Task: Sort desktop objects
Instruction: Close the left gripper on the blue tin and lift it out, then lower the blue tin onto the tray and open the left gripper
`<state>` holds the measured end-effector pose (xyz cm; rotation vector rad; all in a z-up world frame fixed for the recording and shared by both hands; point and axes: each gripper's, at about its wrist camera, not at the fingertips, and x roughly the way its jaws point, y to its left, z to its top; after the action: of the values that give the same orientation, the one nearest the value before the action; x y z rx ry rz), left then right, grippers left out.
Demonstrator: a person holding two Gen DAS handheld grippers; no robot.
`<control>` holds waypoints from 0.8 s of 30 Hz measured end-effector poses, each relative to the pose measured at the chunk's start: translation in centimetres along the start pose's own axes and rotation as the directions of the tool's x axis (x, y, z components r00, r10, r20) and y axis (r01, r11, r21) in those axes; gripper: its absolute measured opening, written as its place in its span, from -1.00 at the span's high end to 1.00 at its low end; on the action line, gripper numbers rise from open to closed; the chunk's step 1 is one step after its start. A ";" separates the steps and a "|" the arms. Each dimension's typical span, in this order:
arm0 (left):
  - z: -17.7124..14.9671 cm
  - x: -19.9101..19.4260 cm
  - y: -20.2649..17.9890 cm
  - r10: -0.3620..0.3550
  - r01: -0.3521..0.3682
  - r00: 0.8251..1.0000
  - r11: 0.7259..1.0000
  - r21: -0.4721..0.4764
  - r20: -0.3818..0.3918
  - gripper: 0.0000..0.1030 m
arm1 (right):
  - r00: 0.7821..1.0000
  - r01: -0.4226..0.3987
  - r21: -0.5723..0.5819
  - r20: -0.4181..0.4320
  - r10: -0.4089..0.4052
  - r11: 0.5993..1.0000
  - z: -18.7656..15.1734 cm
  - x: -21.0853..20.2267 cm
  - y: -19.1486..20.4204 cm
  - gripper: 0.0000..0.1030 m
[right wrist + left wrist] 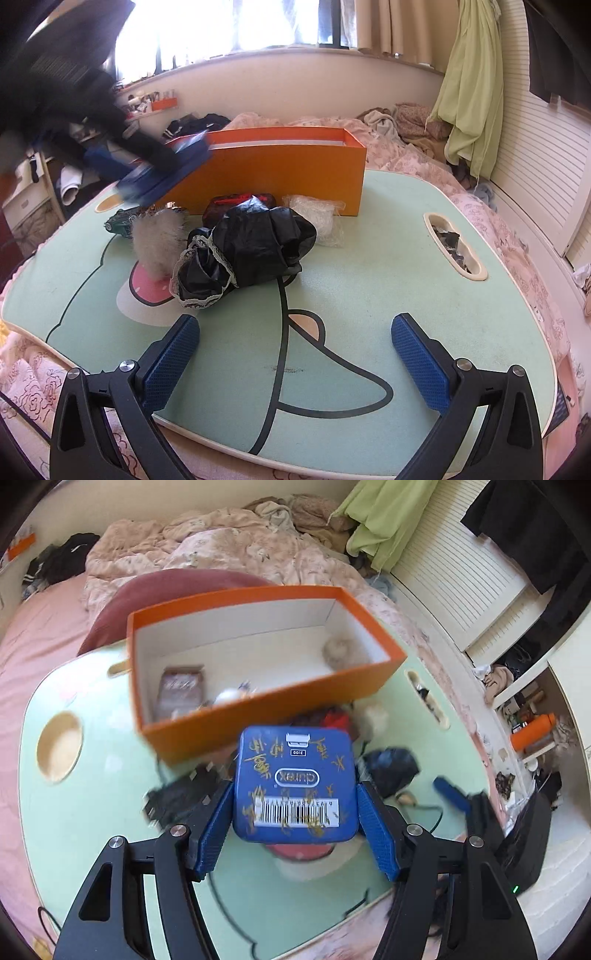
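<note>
So I had the blue tin (295, 786) pinched between the pads of the left gripper (295, 808), lifted clear of the table (92, 812) and hanging just in front of the orange box's (266, 709) near wall. Its underside faced the cam: "durex" logo upside down, a white barcode sticker below it, a small tag reading 3100 and gold scribble-type characters I couldn't read. Grip looked firm, both blue pads flat vs the tin's sides, jaws at a middling width.

Step in hand, as I judged it: carry-to-box, mid transfer. Next move needed the tin brought over the rim w/ enough height to clear the front wall, then a release above a free patch of the floor. Inside the box I could see a brownish packet (181, 690) at the left, something white and roundish (229, 696) by the near wall and a grey fluffy thing (338, 651) at the far right; the frame was smeared, so I wouldn't swear to what those were.

Right gripper (295, 362) hung wide and empty over the near part of the table, nothing between its pads. Ahead of it sat what was left to sort: a black lace-edged bundle (255, 243), a grey fur tuft (157, 240), a clear crinkly bag (321, 218), a red-and-black item (240, 201) and a dark green piece (120, 223), all close in front of the box. Table's side slot (456, 245) held some dark bits too.
</note>
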<state>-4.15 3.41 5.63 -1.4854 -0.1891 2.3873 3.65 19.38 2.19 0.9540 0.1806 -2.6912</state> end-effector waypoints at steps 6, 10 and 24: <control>-3.6 1.8 1.4 0.047 -0.047 0.999 0.998 -0.030 0.024 -0.28 | 1.000 0.001 -0.001 0.000 -0.001 1.000 0.1 0.0 -0.1 -1.00; -4.0 3.3 0.6 0.068 -0.068 0.997 0.998 0.002 0.031 -0.30 | 1.000 0.001 0.000 0.000 -0.001 1.000 0.0 0.0 -0.1 -1.00; -9.7 1.0 -1.1 0.229 -0.231 0.965 0.973 0.003 0.127 -0.60 | 1.000 -0.009 0.006 0.000 0.009 1.000 0.0 -0.1 -0.4 -0.99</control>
<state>4.27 4.19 0.71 -1.4176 -0.0248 2.6613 3.58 19.82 2.23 0.9546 0.1675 -2.6847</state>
